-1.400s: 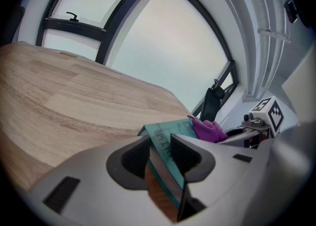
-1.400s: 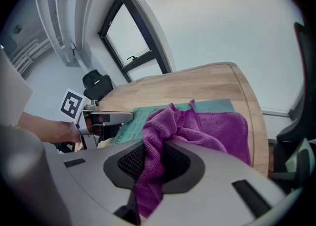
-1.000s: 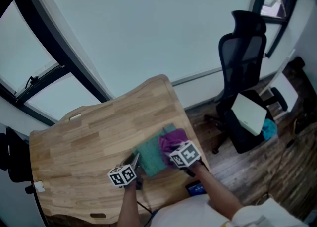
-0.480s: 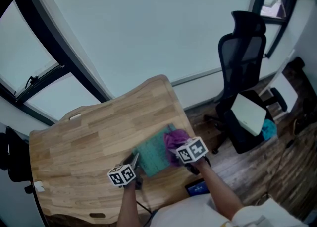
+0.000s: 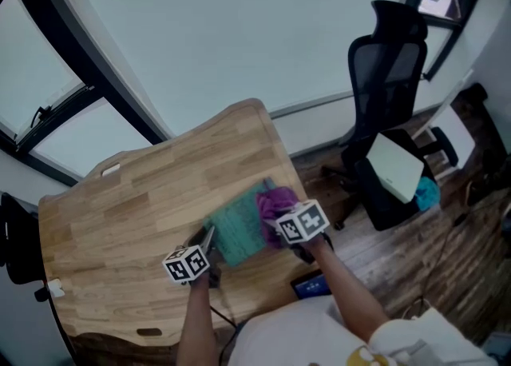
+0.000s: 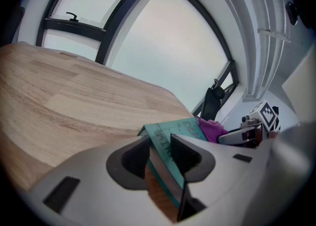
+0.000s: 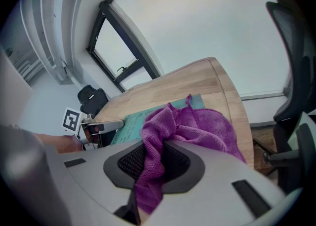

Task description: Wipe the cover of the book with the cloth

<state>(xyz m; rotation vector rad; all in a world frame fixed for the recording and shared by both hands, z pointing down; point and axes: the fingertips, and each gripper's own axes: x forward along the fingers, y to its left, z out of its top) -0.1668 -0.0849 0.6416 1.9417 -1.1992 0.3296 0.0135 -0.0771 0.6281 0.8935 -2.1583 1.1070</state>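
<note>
A teal book [image 5: 237,228] lies flat on the wooden table [image 5: 136,212] near its right front corner. My left gripper [image 5: 205,246] is shut on the book's near left corner; in the left gripper view the teal cover [image 6: 173,133] runs between the jaws. My right gripper [image 5: 281,224] is shut on a purple cloth [image 5: 274,202], and the cloth rests on the book's right part. In the right gripper view the cloth [image 7: 192,126] bunches out of the jaws over the teal book [image 7: 131,124], with the left gripper [image 7: 101,127] beyond it.
A black office chair [image 5: 383,101] with a pale box [image 5: 393,167] on its seat stands to the right of the table. Windows [image 5: 200,29] run behind the table. The table's right edge [image 5: 283,157] is close to the cloth. Dark wood floor lies at the right.
The right gripper has slid the cloth across the book, first rightward, then back toward the middle. The left gripper keeps its hold on the book. The head view has shifted slightly.
</note>
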